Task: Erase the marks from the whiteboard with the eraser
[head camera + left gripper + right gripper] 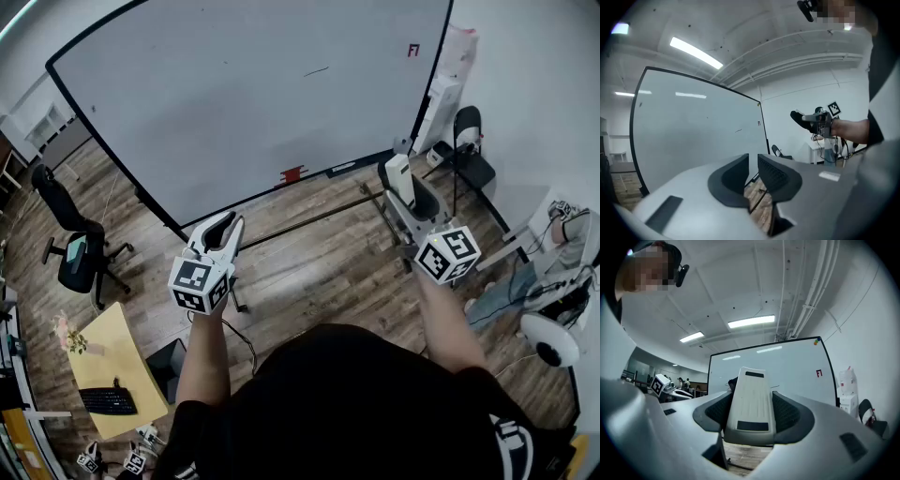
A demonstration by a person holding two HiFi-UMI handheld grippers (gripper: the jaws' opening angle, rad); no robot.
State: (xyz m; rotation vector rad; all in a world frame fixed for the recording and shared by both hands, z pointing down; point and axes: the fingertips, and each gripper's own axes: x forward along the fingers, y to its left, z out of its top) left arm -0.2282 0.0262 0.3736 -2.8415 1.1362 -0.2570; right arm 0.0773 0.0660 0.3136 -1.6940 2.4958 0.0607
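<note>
Wood-plank flooring (309, 272) runs under the person in a black shirt (356, 412), seen from the head view. Down at the left stands a small yellow table (117, 352) with a black keyboard (108, 400) on it, and beyond that a black wheeled office chair (70, 230). A black folding chair (469, 150) stands at the right near a white wall.

Farther back a large white whiteboard with a black frame (234, 94) rests on the floor. It carries a thin dark stroke (316, 71) near its middle and a small red mark (412, 51) near its upper right corner. A small red item (292, 174) sits at its bottom edge.

Both forearms reach forward toward the board. The left gripper (225, 225) is held low in front of the board's lower left part. Its dark jaws stand a narrow gap apart with nothing between them; only floor shows through in the left gripper view.

The right gripper (410, 187) is raised on the right, level with the board's right edge but apart from its face. Its jaws are clamped on the sides of a long white plastic eraser (751, 401), which sticks out past them and points at the board.
</note>
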